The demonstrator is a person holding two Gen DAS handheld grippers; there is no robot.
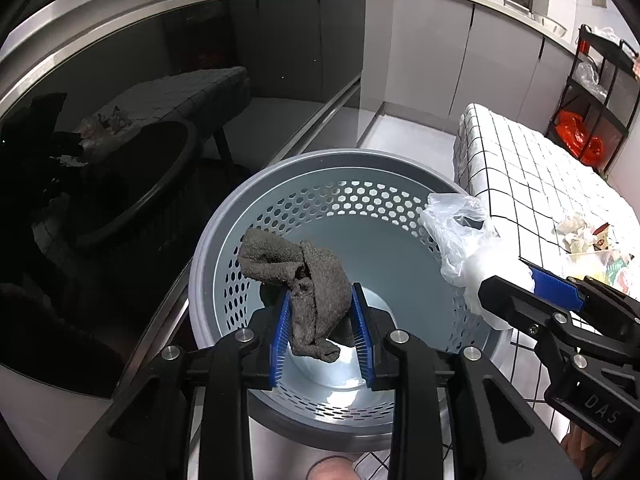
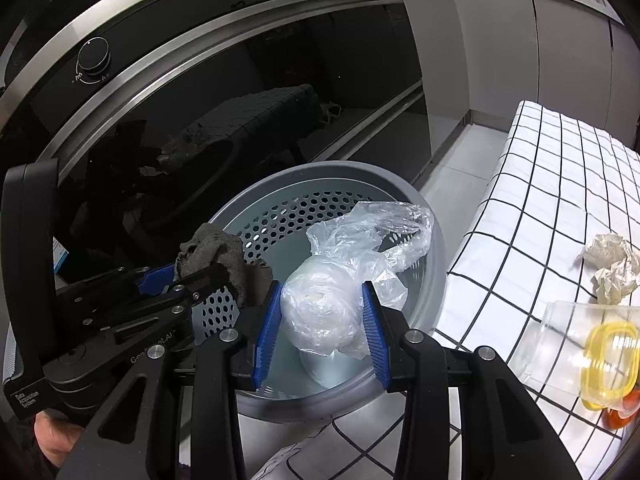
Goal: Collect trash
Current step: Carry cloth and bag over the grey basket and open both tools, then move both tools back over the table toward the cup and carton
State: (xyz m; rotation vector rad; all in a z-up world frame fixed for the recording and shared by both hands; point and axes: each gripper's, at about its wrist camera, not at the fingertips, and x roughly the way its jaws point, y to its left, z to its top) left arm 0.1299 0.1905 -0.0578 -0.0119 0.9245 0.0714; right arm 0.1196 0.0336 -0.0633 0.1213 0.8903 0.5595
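A grey perforated trash basket [image 1: 280, 184] stands on the floor; it also shows in the right wrist view [image 2: 434, 240]. My left gripper [image 1: 322, 320] is shut on a crumpled grey cloth [image 1: 316, 284] and holds it over the basket's opening. My right gripper [image 2: 322, 312] is shut on a wadded clear plastic bag [image 2: 320, 304], also over the basket. In the left wrist view the right gripper [image 1: 516, 280] shows at the right with the bag [image 1: 460, 236]. In the right wrist view the left gripper [image 2: 188, 276] shows at the left with the cloth [image 2: 224, 252].
A table with a white checked cloth [image 2: 540, 208] stands right of the basket, bearing crumpled paper [image 2: 612, 268] and a clear container with a yellow lid [image 2: 584, 356]. A dark glass oven door [image 1: 120, 128] is behind the basket. A black shelf rack with an orange bag [image 1: 576, 136] stands at the far right.
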